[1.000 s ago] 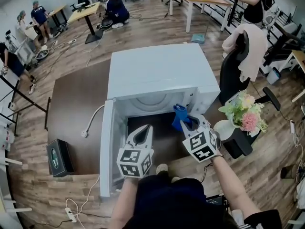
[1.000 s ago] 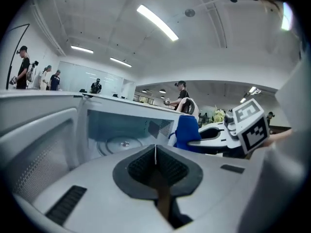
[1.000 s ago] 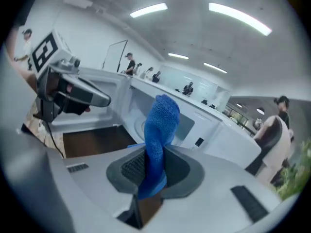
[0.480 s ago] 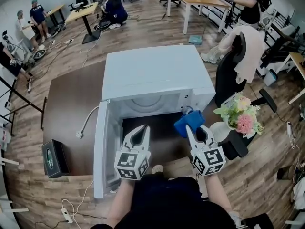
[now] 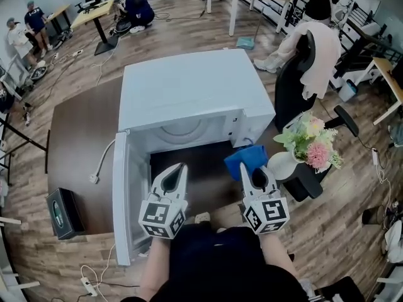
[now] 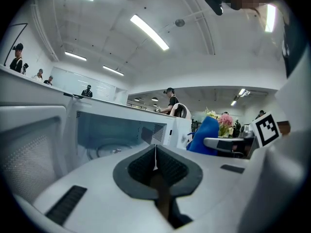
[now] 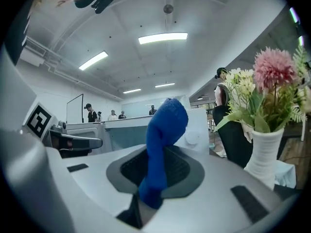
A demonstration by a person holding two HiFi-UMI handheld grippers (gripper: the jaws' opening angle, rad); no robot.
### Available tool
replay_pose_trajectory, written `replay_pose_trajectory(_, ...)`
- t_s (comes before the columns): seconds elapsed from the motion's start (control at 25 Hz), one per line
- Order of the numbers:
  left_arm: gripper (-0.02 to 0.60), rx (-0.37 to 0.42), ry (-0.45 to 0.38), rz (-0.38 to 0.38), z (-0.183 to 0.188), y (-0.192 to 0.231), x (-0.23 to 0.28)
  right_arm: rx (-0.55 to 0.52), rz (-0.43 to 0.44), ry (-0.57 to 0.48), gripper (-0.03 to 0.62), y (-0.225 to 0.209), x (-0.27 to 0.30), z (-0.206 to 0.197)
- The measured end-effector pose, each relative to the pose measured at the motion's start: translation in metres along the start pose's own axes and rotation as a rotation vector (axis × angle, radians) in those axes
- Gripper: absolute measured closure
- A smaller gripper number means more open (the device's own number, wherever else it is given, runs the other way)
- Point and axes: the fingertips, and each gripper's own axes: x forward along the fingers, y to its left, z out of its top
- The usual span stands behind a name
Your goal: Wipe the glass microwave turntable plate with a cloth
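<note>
So your right gripper [image 5: 250,170] pinches the cloth [image 5: 242,157], which is bunched ahead of its jaws, ready for wiping. Left gripper [image 5: 179,167] is closed and empty, aimed into the microwave [image 5: 189,87] toward the plate [image 6: 109,149].

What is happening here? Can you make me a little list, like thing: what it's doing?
microwave: white, on the brown table, door swung open to the left
turntable plate: inside the microwave, nothing touching it
blue cloth: pinched in the right gripper, outside the opening, near its right side
left gripper: jaws together, holding nothing, in front of the opening
flowers: in a white vase right of the microwave
</note>
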Motion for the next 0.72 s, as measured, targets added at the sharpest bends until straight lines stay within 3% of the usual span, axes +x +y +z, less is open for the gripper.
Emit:
replay_pose_trajectory(0.2, 0.572, 0.062, 0.001, 0.016, -0.0004, -0.003, -0.0018, -0.041, -0.02, 0.028, 0.541, 0.0018, 0.0025, -0.0015)
replay_pose_trajectory(0.72, 0.572, 0.074, 0.014, 0.028, -0.0065, -0.002, -0.0055, -0.08, -0.048, 0.048, 0.543, 0.0006, 0.0014, -0.0087)
